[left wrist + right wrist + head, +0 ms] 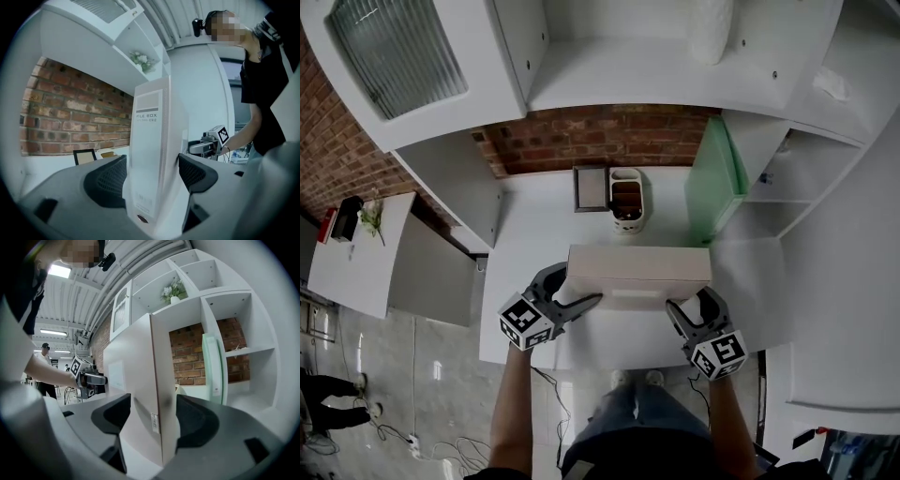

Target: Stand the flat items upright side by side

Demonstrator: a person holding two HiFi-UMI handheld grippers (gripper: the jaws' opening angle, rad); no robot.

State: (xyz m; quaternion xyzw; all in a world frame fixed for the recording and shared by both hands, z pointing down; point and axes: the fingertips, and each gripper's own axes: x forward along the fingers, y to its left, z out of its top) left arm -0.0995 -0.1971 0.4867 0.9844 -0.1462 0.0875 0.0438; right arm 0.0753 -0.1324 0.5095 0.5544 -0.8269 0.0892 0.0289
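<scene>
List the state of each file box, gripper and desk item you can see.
white file box: upright on the desk, between both grippers' jaws.
green file box: upright at the desk's right end.
left gripper: open, around the white file box's labelled end.
right gripper: open, around its other end.
picture frame: standing at the back wall.

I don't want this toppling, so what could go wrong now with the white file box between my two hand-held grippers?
1. The white file box stands unsupported, apart from the green file box; the left hand-held gripper and right hand-held gripper are open around its ends, so a snagged jaw on withdrawal could tip it.
2. Pushed back, it might knock the desk organizer or picture frame.
</scene>
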